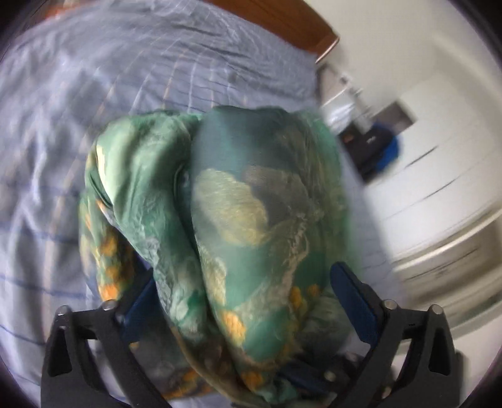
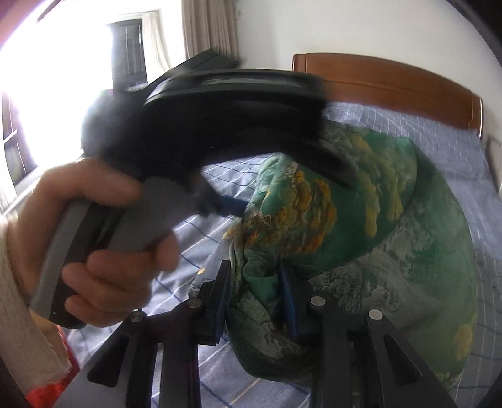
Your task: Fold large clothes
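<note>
A large green garment (image 1: 226, 207) with yellow and orange floral print hangs bunched over the bed. In the left wrist view it fills the space between my left gripper's (image 1: 241, 282) blue pads (image 1: 354, 301), which stand wide apart with the cloth draped over them. In the right wrist view my right gripper (image 2: 255, 276) is shut on a fold of the same garment (image 2: 376, 238). The left gripper (image 2: 219, 125), held by a hand (image 2: 103, 238), shows blurred just above and left of it.
A bed with a light blue checked sheet (image 1: 94, 125) lies under the garment, with a wooden headboard (image 2: 392, 78) behind. White drawers (image 1: 439, 188) and dark items stand at the right of the bed. A bright window with curtains (image 2: 204, 28) is at the left.
</note>
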### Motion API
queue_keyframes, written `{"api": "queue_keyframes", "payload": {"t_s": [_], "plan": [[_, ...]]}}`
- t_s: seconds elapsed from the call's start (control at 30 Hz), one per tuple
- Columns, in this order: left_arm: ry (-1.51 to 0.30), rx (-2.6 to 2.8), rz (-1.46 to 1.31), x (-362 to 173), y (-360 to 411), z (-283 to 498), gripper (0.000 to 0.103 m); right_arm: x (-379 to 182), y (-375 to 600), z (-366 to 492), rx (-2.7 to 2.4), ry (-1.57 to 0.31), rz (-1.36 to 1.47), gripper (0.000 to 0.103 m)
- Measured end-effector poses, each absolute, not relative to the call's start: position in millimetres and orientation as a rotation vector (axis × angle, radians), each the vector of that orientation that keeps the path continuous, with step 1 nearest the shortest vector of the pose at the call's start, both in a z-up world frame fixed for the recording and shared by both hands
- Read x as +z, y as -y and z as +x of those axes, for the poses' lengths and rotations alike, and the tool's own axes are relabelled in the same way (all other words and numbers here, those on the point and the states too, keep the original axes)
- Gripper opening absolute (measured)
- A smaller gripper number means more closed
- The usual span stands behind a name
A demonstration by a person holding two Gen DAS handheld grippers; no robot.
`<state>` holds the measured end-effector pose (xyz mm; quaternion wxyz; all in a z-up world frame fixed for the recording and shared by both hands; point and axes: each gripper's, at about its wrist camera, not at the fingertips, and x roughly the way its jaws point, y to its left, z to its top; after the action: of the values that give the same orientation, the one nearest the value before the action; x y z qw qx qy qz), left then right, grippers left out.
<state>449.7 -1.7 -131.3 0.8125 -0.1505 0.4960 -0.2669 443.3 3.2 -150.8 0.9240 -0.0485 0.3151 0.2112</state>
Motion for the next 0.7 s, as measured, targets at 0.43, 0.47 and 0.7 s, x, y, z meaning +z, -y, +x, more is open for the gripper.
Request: {"api": "queue_keyframes", "payload": {"t_s": [0.43, 0.47, 0.7], "plan": [[-1.021, -0.412, -0.138, -153, -16, 477, 0.041, -128, 193, 413, 0.393, -0.532, 0.22, 0.083], [-1.023, -0.409, -0.142, -158, -17, 475, 0.041, -137, 227, 419, 0.296, -0.549, 0.217, 0.083], [-0.995, -0.418, -0.179, -171, -24, 467, 0.046, -123, 272, 470, 0.193, -0.614, 0.283, 0.082]]}}
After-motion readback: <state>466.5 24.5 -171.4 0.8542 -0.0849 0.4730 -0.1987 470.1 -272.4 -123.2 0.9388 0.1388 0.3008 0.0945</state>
